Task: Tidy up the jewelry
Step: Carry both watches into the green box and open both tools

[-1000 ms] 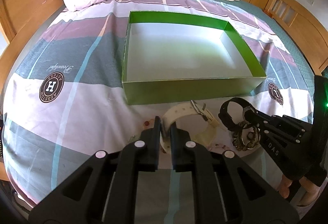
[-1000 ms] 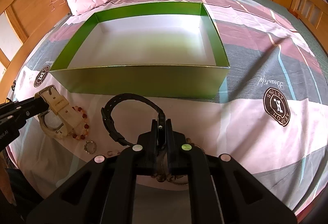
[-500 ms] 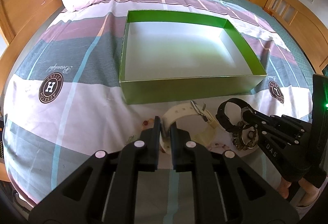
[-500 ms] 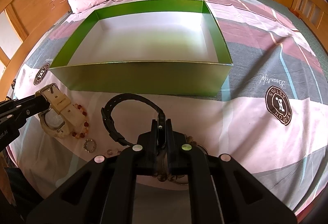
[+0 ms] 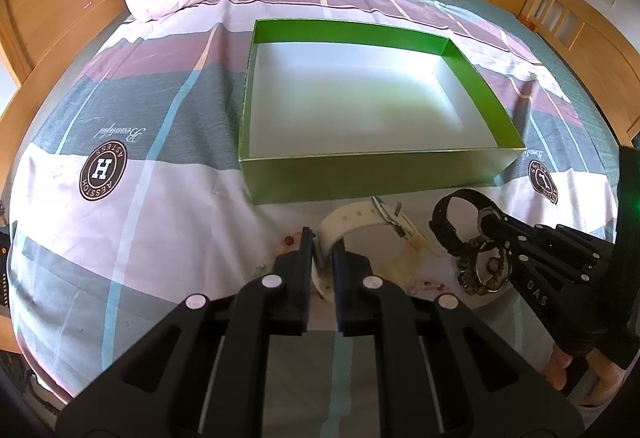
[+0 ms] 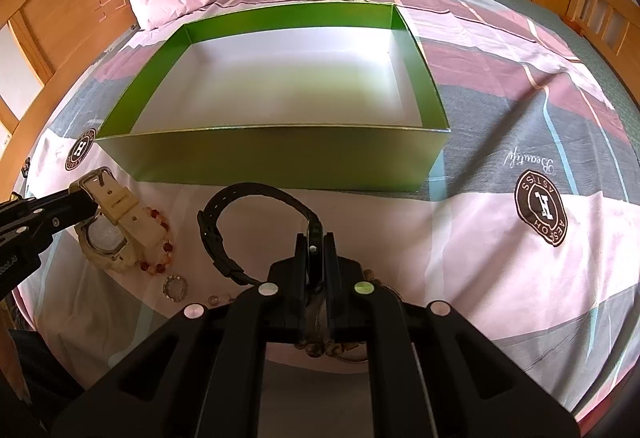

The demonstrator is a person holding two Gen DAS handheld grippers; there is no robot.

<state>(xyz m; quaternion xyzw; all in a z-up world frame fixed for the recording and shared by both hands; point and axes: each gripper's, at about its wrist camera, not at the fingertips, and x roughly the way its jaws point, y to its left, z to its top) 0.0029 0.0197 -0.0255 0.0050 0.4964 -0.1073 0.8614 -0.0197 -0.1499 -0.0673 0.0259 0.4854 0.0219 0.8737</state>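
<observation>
Pinched between the fingers of the left gripper point(image 5: 322, 252) is the strap of a cream-coloured plastic wristwatch point(image 5: 372, 238); the fingers of the right gripper point(image 6: 316, 250) are likewise pressed onto the strap of a black rubber-strapped wristwatch point(image 6: 240, 230). Both watches sit low over the bedspread, each strap arching up and forward from the jaws, with the cream one's dial point(image 6: 105, 238) lying flat below its strap.

Directly ahead of both grippers stands the shallow green cardboard box with a white floor point(image 5: 360, 179), nothing in it, its long side running across the view and its near wall just beyond the watches. Any coming move, I judge, turns on clearing that near wall: up, then forward. Neither hand looks clearly nearer; the box sits slightly right of the left gripper's line and slightly left of the right one's.

Only the right wrist view shows what lies around the cream watch: an amber bead bracelet point(image 6: 162, 238) curled against it and a small beaded ring point(image 6: 175, 282) on the patchwork bedspread point(image 6: 500, 278). Only the left wrist view shows a dark beaded bracelet with a metal ring point(image 5: 486, 272) lying under the right gripper, and fingers of the person's hand point(image 5: 568, 370) behind it.
</observation>
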